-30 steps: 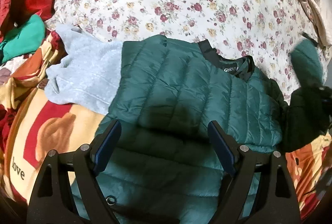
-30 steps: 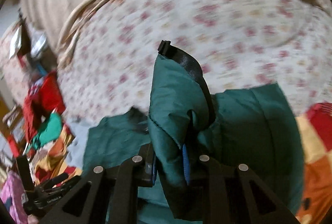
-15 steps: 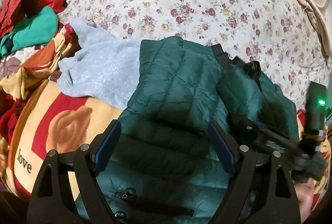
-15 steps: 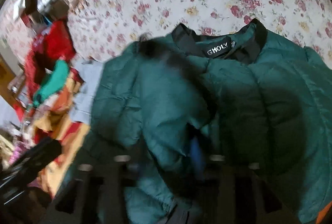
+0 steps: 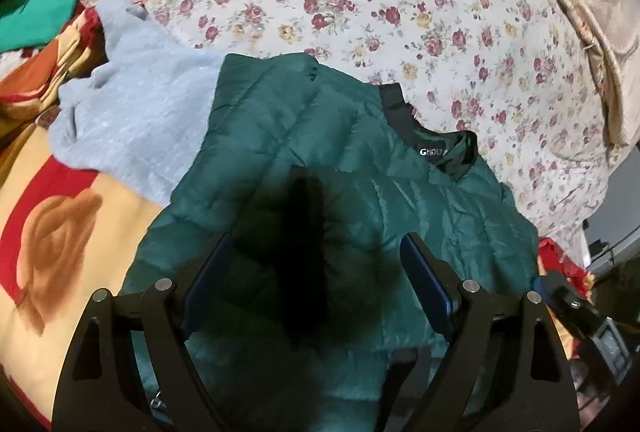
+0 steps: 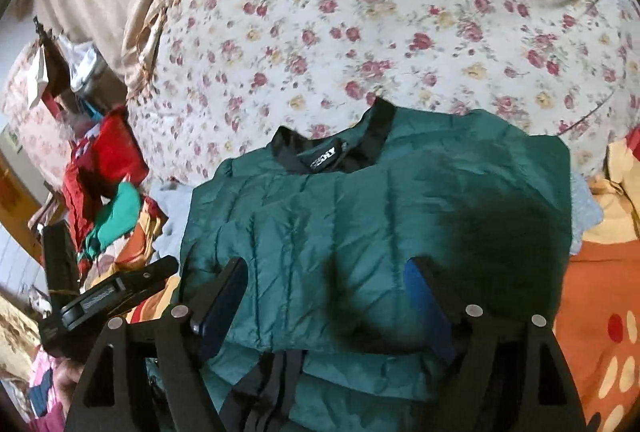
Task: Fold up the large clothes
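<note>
A dark green quilted jacket (image 5: 360, 192) with a black collar lies on the bed, its sleeve folded across its body; it also shows in the right wrist view (image 6: 360, 224). My left gripper (image 5: 316, 284) is open and empty, just above the jacket's lower part. My right gripper (image 6: 326, 296) is open and empty over the jacket's middle. The left gripper's body shows at the left edge of the right wrist view (image 6: 100, 296). Part of the right gripper shows at the right edge of the left wrist view (image 5: 568, 304).
A light grey sweater (image 5: 132, 112) lies under the jacket's left side. A floral quilt (image 5: 360, 0) covers the far bed. A red, yellow and orange blanket (image 5: 60, 232) lies beneath. Red and green clothes (image 6: 108, 192) are piled at the left.
My right gripper carried the sleeve over the jacket's body, let it go and opened. The sleeve now lies flat on the jacket. My left gripper stayed open and shifted slightly.
</note>
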Motion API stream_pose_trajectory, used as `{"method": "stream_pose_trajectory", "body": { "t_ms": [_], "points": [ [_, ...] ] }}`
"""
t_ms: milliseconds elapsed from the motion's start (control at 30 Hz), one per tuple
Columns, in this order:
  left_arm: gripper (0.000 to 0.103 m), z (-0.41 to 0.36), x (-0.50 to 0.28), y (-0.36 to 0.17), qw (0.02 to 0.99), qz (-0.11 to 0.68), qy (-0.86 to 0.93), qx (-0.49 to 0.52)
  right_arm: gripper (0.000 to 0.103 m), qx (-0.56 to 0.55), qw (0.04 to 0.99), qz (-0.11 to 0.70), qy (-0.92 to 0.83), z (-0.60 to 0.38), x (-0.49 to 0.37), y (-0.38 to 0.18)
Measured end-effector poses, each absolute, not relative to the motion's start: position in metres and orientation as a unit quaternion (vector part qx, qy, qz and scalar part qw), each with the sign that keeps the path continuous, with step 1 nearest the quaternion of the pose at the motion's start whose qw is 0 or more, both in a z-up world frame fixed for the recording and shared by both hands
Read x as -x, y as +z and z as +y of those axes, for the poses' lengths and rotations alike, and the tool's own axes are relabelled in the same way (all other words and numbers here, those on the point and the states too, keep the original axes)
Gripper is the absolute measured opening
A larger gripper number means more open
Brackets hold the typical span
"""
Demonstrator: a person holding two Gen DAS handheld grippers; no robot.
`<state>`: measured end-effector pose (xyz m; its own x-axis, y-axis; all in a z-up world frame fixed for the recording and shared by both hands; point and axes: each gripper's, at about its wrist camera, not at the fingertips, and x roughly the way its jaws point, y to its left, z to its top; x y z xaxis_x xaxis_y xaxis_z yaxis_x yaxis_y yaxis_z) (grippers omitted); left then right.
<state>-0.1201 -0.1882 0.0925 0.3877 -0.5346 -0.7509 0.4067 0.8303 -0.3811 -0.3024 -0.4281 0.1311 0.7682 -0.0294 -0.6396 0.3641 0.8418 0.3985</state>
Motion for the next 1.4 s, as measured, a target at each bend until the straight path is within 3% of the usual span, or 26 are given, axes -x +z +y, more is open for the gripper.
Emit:
{"method": "stream_pose_trajectory", "body": {
  "t_ms": [233, 300, 367, 467, 767, 1400],
  "points": [
    [0.085, -0.197, 0.124, 0.066, 0.823, 0.499, -0.267, 0.035, 0.078, -0.245, 0.905, 0.328, -0.118, -0.426, 0.31, 0.124],
    [0.081, -0.2, 0.128, 0.06, 0.816, 0.503, -0.282, 0.035, 0.078, -0.241, 0.905, 0.328, -0.121, -0.426, 0.311, 0.121],
    [0.036, -0.209, 0.13, 0.053, 0.803, 0.517, -0.295, 0.021, 0.078, -0.241, 0.904, 0.331, -0.126, -0.426, 0.311, 0.12],
    [0.018, -0.213, 0.131, 0.059, 0.805, 0.514, -0.296, 0.015, 0.078, -0.247, 0.905, 0.323, -0.123, -0.424, 0.314, 0.121],
    [0.013, -0.217, 0.117, 0.111, 0.86, 0.43, -0.273, -0.045, 0.078, -0.18, 0.907, 0.332, -0.185, -0.425, 0.323, 0.131],
    [0.011, -0.218, 0.094, 0.097, 0.888, 0.398, -0.207, -0.106, 0.078, -0.185, 0.892, 0.361, -0.201, -0.441, 0.305, 0.121]
  ]
}}
